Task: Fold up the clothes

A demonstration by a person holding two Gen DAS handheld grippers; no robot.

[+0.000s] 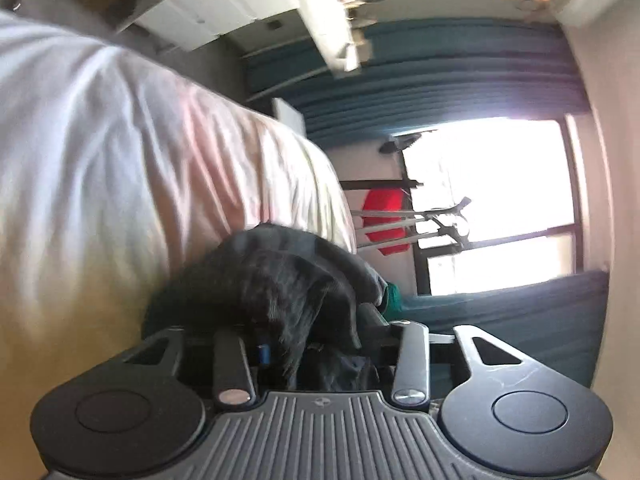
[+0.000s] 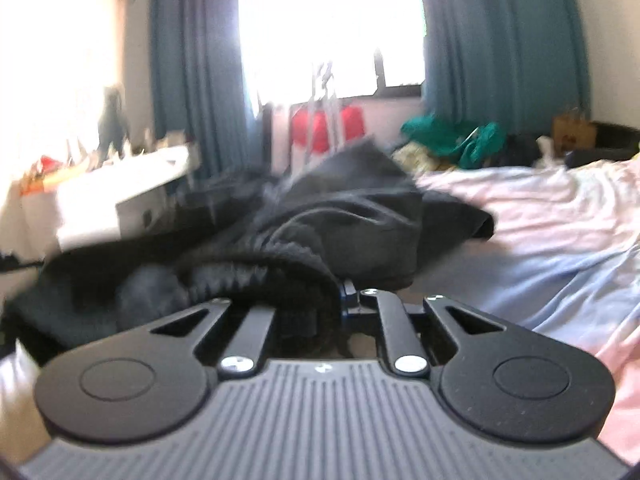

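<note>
A black garment (image 1: 276,280) is bunched over my left gripper (image 1: 316,344), which is shut on its fabric; the fingertips are hidden under the cloth. The left wrist view is rolled sideways, with the bed (image 1: 120,168) filling the left. In the right wrist view the same black garment (image 2: 320,220) lies crumpled in front, and its ribbed hem (image 2: 256,272) drapes over my right gripper (image 2: 332,304), which is shut on it. The garment hangs partly above the pale pink and blue bedsheet (image 2: 540,220).
A white box (image 2: 120,196) and clutter stand on a table at the left. Green clothes (image 2: 452,136) lie piled at the bed's far edge. Teal curtains (image 2: 192,60) frame a bright window. A red item (image 2: 324,124) and a metal stand sit under it.
</note>
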